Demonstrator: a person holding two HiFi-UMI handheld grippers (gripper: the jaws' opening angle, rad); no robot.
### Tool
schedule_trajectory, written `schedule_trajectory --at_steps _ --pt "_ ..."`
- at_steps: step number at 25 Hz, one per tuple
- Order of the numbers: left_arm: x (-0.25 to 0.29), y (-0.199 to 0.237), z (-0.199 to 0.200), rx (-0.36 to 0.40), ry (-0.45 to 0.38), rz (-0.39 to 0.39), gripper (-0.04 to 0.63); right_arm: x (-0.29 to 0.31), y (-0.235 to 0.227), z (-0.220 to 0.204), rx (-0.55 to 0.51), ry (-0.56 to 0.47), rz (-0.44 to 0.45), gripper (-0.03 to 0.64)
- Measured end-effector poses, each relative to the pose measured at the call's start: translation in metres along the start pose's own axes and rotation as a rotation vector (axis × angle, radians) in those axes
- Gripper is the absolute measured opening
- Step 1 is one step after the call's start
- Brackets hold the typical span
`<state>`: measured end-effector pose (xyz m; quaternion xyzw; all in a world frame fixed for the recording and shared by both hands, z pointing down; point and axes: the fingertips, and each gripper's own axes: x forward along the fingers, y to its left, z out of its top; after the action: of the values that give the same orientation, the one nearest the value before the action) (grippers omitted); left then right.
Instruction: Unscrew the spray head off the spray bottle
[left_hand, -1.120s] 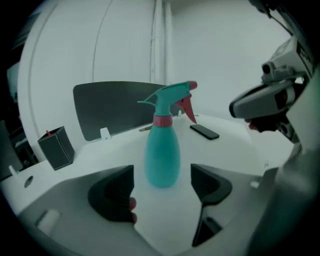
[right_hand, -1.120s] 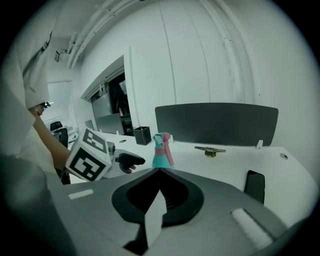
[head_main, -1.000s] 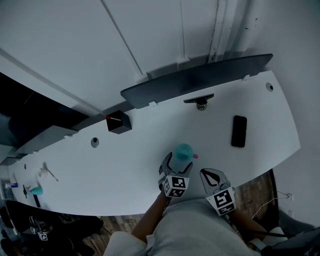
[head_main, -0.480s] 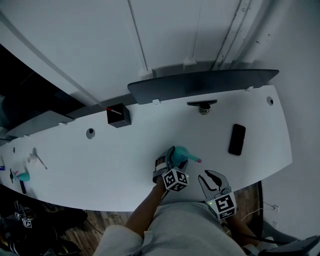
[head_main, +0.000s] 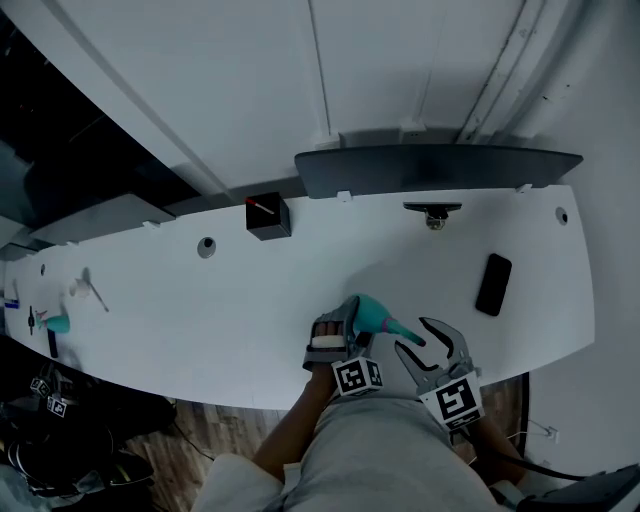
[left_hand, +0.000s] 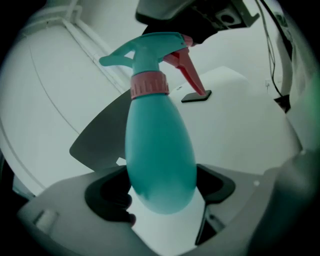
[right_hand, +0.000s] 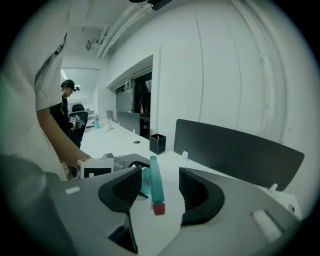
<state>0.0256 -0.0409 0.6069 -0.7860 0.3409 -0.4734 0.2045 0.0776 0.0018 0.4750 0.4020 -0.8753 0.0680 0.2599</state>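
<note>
Hidden or unclear: in the head view the left gripper (head_main: 345, 328) covers most of the spray bottle (head_main: 372, 314), so only the teal top and nozzle show, at lower centre. In the right gripper view the bottle body is behind the left-hand jaw. Only the spray head (right_hand: 155, 184) shows there, end-on. Whether the pink collar (left_hand: 149, 84) has loosened cannot be told. Small items at the far left of the desk are too small to identify. All frames are dim.

Grippers: the left gripper is clamped on the lower bottle body, which is off the desk and tilted. The right gripper (head_main: 432, 345) has just been opening its jaws. The nozzle lies between them, clear of both pads.

Surface and room: a long white desk (head_main: 250, 300) carries a black box (head_main: 268, 215) at upper centre and a phone (head_main: 494, 284) at right. A dark panel (head_main: 440, 165) runs along its far edge, with a white wall (head_main: 400, 60) above. Wooden floor (head_main: 200, 445) shows at lower left
</note>
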Motion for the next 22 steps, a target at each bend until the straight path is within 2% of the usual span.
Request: schedule_trajectory --at_steps 5,7,9,13,15,17,20,21,22 --pt "-0.009 -0.008 0.003 0.047 -0.005 0.005 0.400 0.022 0.019 -0.018 -0.108 0.129 0.097 0.236" --pt "-0.011 -0.011 0.004 0.057 -0.006 -0.004 0.400 0.025 0.023 -0.026 -0.181 0.177 0.113 0.208" --pt "-0.012 -0.013 0.004 0.070 -0.007 -0.010 0.400 0.026 0.025 -0.029 -0.241 0.203 0.120 0.141" --pt "-0.015 -0.011 0.003 0.066 -0.012 -0.012 0.399 0.026 0.031 -0.027 -0.330 0.222 0.186 0.129" --pt "-0.016 -0.012 0.004 0.062 -0.018 -0.026 0.399 0.024 0.034 -0.027 -0.422 0.241 0.208 0.126" --pt "-0.016 -0.017 0.005 0.072 -0.025 -0.049 0.399 0.022 0.038 -0.031 -0.606 0.266 0.224 0.124" --pt "-0.015 -0.030 0.005 0.091 -0.049 -0.092 0.397 0.017 0.048 -0.039 -1.059 0.277 0.266 0.124" --pt "-0.015 -0.032 0.006 0.087 -0.055 -0.101 0.397 0.016 0.050 -0.041 -1.179 0.273 0.277 0.124" --pt "-0.016 -0.033 0.007 0.072 -0.058 -0.105 0.399 0.016 0.052 -0.042 -1.238 0.269 0.282 0.124"
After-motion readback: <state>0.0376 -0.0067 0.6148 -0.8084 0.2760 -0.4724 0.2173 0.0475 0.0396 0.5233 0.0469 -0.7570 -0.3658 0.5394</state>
